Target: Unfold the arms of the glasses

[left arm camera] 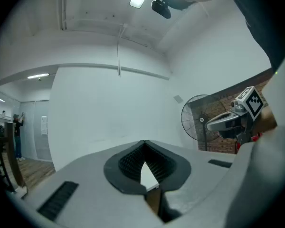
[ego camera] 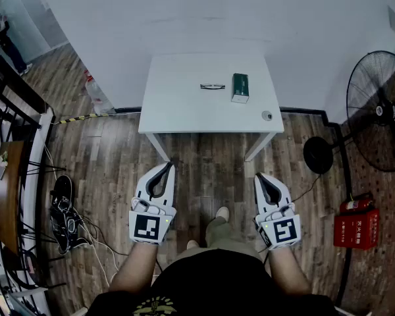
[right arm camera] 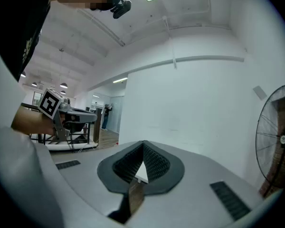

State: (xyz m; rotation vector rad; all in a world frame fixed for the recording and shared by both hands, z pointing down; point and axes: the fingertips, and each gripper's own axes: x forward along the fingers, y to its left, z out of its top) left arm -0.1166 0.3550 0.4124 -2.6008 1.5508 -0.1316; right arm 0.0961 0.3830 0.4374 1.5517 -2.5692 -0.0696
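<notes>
Grippers first: the left gripper [ego camera: 167, 168] and the right gripper [ego camera: 259, 176] are both held level over the wood floor [ego camera: 118, 150], just short of the table [ego camera: 178, 114] on the person's side, clear of it. Each gripper's own view shows its jaws drawn together, tips meeting, with nothing between them: left [left arm camera: 145, 142], right [right arm camera: 143, 142]. Neither one touches anything.

The white table stands against a white wall [ego camera: 184, 12], its far edge to it. To the right of the table a black fan [ego camera: 379, 110] stands on the floor, and a red box [ego camera: 357, 228] sits further toward the person from that fan. To the left of the table, well apart from it, a pair of dark shoes [ego camera: 63, 199] lies among cables. The person's foot [ego camera: 222, 212] shows on the floor between the two grippers, nearer than the table's front edge.

On the table, toward its far right part, lies a green box [ego camera: 239, 87]. The glasses [ego camera: 212, 86] lie just to the left of that box, near but apart from it, around the middle of the tabletop's far half; their arms are too small to make out. A small round thing [ego camera: 267, 116] sits near the table's front right corner.
</notes>
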